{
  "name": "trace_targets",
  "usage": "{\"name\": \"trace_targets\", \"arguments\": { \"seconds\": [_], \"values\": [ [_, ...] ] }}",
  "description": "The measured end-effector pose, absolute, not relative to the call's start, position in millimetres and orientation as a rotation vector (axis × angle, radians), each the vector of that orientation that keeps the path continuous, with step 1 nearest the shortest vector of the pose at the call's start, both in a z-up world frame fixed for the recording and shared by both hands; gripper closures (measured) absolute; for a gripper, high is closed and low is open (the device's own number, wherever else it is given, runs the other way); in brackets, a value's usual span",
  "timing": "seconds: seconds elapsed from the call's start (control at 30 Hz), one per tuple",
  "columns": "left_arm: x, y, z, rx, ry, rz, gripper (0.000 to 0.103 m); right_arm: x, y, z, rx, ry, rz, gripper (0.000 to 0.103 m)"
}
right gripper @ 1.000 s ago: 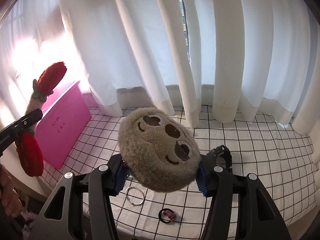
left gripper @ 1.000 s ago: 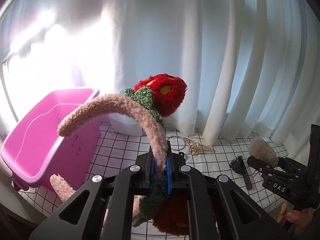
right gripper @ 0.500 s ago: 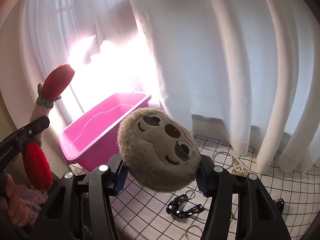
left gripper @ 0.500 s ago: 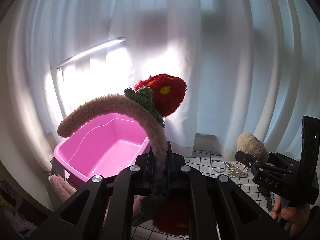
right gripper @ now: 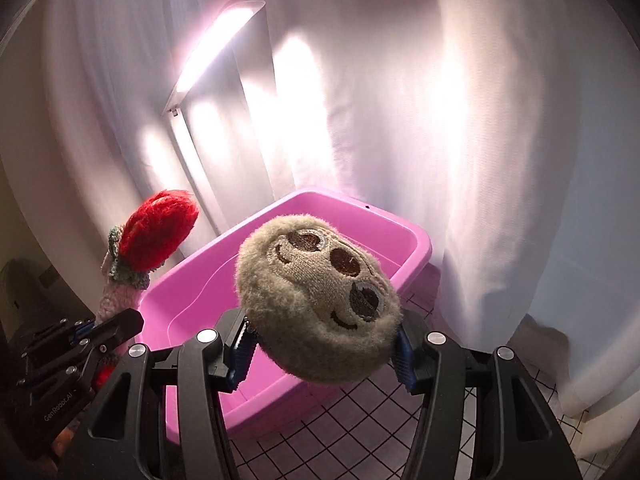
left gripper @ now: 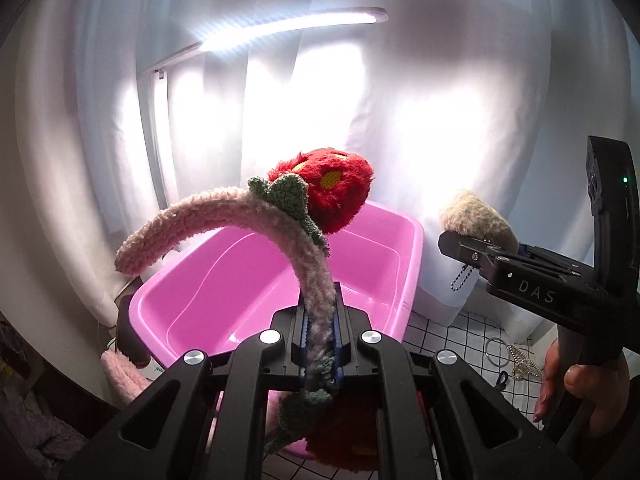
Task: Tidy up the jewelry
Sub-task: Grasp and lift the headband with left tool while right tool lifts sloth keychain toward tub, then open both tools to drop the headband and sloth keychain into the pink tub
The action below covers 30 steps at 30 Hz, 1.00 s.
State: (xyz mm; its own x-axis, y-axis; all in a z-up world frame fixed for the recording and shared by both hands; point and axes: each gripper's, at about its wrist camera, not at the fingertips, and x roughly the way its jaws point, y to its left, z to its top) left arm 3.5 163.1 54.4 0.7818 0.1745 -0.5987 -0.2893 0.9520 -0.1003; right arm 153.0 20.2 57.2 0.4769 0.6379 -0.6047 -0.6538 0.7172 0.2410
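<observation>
Left wrist: headband (left gripper: pixel 256 220) between left gripper (left gripper: pixel 319 336) jaws, above pink tub (left gripper: pixel 224 292).

Harsh glare from lamp bar (left gripper: pixel 288 26) blowing out white curtain (left gripper: pixel 460 92); dim, vignetted corners; strong fisheye bending at edges; slight softness throughout right view.
</observation>
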Motion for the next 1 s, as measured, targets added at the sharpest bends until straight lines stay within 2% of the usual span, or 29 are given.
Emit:
{"name": "trace_targets", "arguments": {
  "seconds": [0.43,0.87,0.97,1.0],
  "values": [
    [81,220,-1,-0.299,0.91,0.225,0.093,248,135,5,-0.196,1.045,0.824,0.049],
    [108,240,-43,-0.429,1.109,0.197,0.088,273,173,-42,-0.333,1.247,0.757,0.048],
    [110,245,-50,-0.445,1.147,0.217,0.083,272,178,-46,-0.354,1.264,0.746,0.046],
    [110,246,-52,-0.449,1.156,0.225,0.076,271,180,-48,-0.364,1.272,0.741,0.045]
  ]
}}
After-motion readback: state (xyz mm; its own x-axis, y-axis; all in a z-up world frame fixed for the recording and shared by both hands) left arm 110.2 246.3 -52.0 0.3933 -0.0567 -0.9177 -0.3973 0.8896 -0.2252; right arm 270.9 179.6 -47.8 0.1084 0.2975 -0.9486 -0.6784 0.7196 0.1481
